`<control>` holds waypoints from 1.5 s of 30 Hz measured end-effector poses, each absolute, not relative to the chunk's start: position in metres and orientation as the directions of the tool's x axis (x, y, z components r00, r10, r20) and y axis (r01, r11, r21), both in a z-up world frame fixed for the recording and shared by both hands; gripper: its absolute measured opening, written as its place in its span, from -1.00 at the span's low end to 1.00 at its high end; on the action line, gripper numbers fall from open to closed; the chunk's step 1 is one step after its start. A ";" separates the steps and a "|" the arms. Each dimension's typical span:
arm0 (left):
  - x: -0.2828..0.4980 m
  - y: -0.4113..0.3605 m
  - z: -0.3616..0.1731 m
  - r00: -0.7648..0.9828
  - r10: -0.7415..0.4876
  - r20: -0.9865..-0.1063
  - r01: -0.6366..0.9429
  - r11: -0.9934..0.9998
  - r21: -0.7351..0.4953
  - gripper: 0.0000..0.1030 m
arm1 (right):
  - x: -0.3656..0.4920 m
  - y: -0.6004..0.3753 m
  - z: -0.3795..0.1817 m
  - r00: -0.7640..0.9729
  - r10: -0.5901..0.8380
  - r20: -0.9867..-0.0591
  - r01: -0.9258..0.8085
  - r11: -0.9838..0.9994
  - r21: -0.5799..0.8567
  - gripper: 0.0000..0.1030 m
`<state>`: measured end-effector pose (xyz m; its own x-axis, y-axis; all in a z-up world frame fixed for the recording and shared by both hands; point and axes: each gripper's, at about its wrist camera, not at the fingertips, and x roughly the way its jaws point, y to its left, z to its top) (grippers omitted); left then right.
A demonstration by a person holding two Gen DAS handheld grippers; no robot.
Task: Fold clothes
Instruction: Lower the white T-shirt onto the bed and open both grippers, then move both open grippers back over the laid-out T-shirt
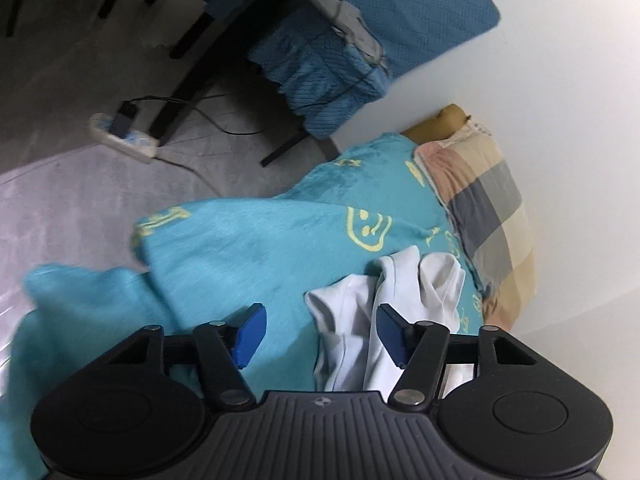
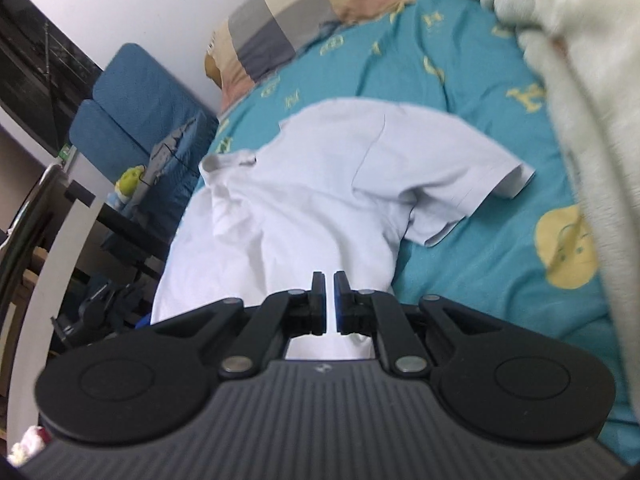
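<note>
1. I judge the step in hand to be spreading the white short-sleeved cotton shirt [image 2: 304,184] flat on the turquoise fleece blanket with yellow smiley prints [image 2: 472,128] before any fold; to do it well I want both hem corners pinched and drawn apart evenly, so the body lies smooth and the sleeve stays flat.
2. My right gripper [image 2: 330,300] has its jaws nearly together; white cloth runs under and between them, so I read it as pinching the shirt's near edge, though the contact itself is hidden.
3. My left gripper [image 1: 320,334] stands half-wide, blue pads [image 1: 252,332] clear of the cloth; a crumpled fold of the shirt [image 1: 400,292] lies between them, ungripped.
4. Both grippers tilt downward over the bed; the checked pillow [image 1: 488,216] lies beyond the shirt, by the wall.
</note>
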<state>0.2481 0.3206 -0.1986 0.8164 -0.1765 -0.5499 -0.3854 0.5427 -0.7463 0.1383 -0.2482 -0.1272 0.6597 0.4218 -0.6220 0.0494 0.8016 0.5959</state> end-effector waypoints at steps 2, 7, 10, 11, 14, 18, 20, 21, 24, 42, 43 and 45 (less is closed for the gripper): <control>0.261 0.318 -0.207 0.825 -0.175 -0.537 -0.362 0.566 -0.741 0.03 | 0.147 -0.243 -0.135 0.646 0.436 -0.626 0.042 0.799 0.600 -0.84; 0.284 0.306 -0.212 0.830 -0.179 -0.528 -0.306 0.644 -0.701 -0.51 | 0.161 -0.236 -0.151 0.617 0.450 -0.646 0.042 0.801 0.598 -0.84; 0.293 0.297 -0.206 0.820 -0.191 -0.539 -0.274 0.696 -0.664 -0.90 | 0.163 -0.237 -0.155 0.613 0.448 -0.651 0.049 0.801 0.597 -0.84; 0.294 0.294 -0.202 0.821 -0.186 -0.540 -0.264 0.715 -0.647 -0.94 | 0.163 -0.237 -0.155 0.614 0.446 -0.652 0.050 0.802 0.595 -0.84; 0.297 0.295 -0.181 0.834 -0.156 -0.529 -0.259 0.736 -0.625 -0.95 | 0.158 -0.239 -0.150 0.628 0.435 -0.645 0.048 0.806 0.590 -0.84; 0.309 0.315 -0.126 0.859 -0.047 -0.511 -0.290 0.776 -0.560 -0.96 | 0.151 -0.245 -0.142 0.651 0.414 -0.636 0.050 0.813 0.580 -0.84; 0.321 0.328 -0.098 0.858 0.035 -0.512 -0.331 0.800 -0.500 -0.96 | 0.150 -0.248 -0.139 0.663 0.401 -0.632 0.053 0.817 0.575 -0.84; 0.328 0.335 -0.086 0.853 0.084 -0.515 -0.360 0.809 -0.465 -0.96 | 0.150 -0.250 -0.138 0.670 0.392 -0.630 0.056 0.819 0.570 -0.84; 0.354 0.352 -0.078 0.798 0.229 -0.558 -0.463 0.825 -0.324 -0.95 | 0.155 -0.255 -0.141 0.684 0.352 -0.639 0.075 0.837 0.542 -0.84; 0.241 0.246 -0.072 0.769 0.037 -0.639 -0.245 0.939 -0.240 0.14 | 0.186 -0.306 -0.183 0.663 0.277 -0.695 0.280 0.770 0.574 -0.84; 0.221 0.226 -0.064 0.772 0.020 -0.635 -0.216 0.948 -0.233 0.16 | 0.186 -0.309 -0.185 0.663 0.276 -0.696 0.294 0.758 0.582 -0.84; 0.183 0.185 -0.051 0.774 -0.029 -0.632 -0.162 0.957 -0.242 0.25 | 0.186 -0.315 -0.189 0.667 0.274 -0.693 0.311 0.743 0.593 -0.82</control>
<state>0.1834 0.1849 -0.0507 0.7741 -0.0286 -0.6324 -0.1622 0.9566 -0.2419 0.1864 -0.3153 -0.1891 0.6671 0.2743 -0.6926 0.3107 0.7426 0.5933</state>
